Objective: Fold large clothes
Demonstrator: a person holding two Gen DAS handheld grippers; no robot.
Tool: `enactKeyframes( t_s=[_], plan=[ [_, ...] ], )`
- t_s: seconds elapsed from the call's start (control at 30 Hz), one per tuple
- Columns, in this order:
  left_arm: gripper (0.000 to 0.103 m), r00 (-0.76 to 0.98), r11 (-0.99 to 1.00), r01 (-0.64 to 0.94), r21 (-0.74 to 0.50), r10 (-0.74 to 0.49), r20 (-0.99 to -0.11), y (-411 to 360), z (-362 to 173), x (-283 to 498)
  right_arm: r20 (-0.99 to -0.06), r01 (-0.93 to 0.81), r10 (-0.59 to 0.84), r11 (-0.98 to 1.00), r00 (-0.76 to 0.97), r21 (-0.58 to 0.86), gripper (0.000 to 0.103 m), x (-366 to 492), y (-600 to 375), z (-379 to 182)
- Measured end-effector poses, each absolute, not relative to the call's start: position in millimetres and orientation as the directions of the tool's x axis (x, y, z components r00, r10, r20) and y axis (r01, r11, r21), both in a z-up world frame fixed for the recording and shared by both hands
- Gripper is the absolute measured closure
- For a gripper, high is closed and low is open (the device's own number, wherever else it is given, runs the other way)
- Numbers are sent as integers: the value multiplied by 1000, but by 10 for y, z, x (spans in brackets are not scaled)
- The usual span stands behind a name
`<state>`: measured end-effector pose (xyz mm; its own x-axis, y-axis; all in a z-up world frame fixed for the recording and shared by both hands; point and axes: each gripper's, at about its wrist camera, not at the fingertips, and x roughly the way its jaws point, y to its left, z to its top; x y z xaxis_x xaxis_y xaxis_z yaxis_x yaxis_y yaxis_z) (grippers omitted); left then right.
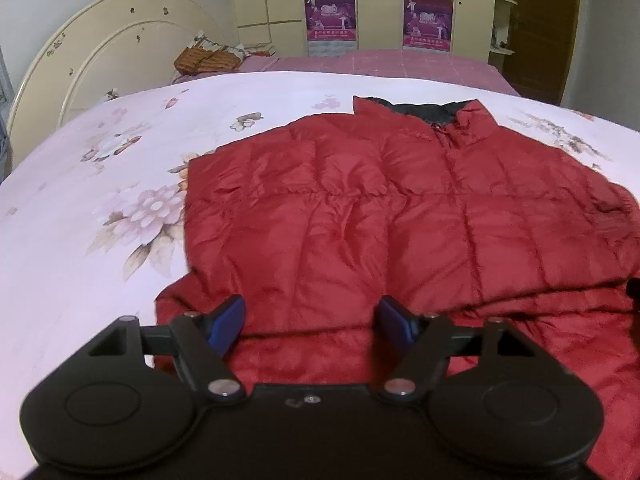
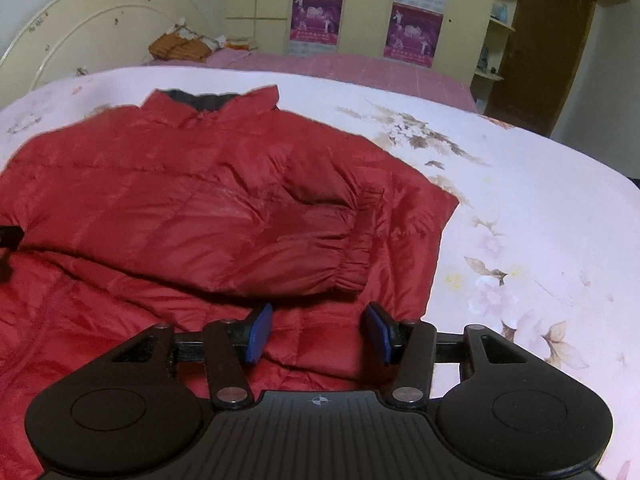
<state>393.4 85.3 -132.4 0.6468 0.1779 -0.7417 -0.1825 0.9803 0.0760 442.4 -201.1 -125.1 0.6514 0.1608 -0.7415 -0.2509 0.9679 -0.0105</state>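
Lying flat on a floral bedsheet point(image 1: 80, 208), the red puffer jacket point(image 1: 400, 208) fills the middle of both wrist views, front side up with its dark-lined collar point(image 1: 424, 110) at the far end, toward a pink checked cover point(image 1: 400, 62) and the tall cupboards behind; in the left wrist view the left gripper point(image 1: 312, 322) hangs above the jacket's near hem, its blue pads point(image 1: 230, 322) spread well apart with only red fabric seen beneath the gap and nothing pinched; in the right wrist view the right gripper point(image 2: 316, 332) sits over the near right part of the jacket, its blue pads point(image 2: 258, 332) also apart, somewhat narrower than the left pair, and gripping nothing; just beyond them one sleeve point(image 2: 304, 256) is folded across the jacket's body, its gathered cuff point(image 2: 352, 274) pointing toward the bedsheet on the right; a cream curved headboard point(image 1: 100, 64) stands at the far left, with an orange-brown bundle point(image 1: 204, 60) lying on the bed near it; purple posters point(image 2: 316, 14) hang on the cupboard doors.
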Motion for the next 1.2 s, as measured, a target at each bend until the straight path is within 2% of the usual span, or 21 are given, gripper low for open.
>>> enactKeyframes(
  t_s=[0.23,0.27,0.3,0.33,0.47,0.83,1.2],
  plan=[
    [22,642,986,-153,67,150,-752,863,-1143,3512,-715,-253,218,966,664,60,50,3884,-2161,-984],
    [21,643,987,-149,67,148,-752,871,-1129,3464,-712,-248,219,967,667,65,43,3802,-2177,-955],
    [21,643,988,-142,65,142,-752,887,-1112,3409,-705,-239,218,968,675,71,18,3704,-2190,-922],
    [21,644,989,-138,60,136,-753,906,-1098,3349,-691,-228,215,971,690,75,7,3594,-2203,-886],
    [19,647,992,-124,26,100,-756,1010,-1056,3072,-680,-229,193,973,707,38,7,3252,-2166,-797],
    [15,637,996,-90,-6,53,-769,1421,-1058,2128,-728,-172,114,985,676,-5,7,2405,-2160,-879],
    [23,593,990,-122,-73,14,-805,1682,-1291,1542,-780,-67,35,998,625,-9,7,1879,-2484,-1083]
  ],
)
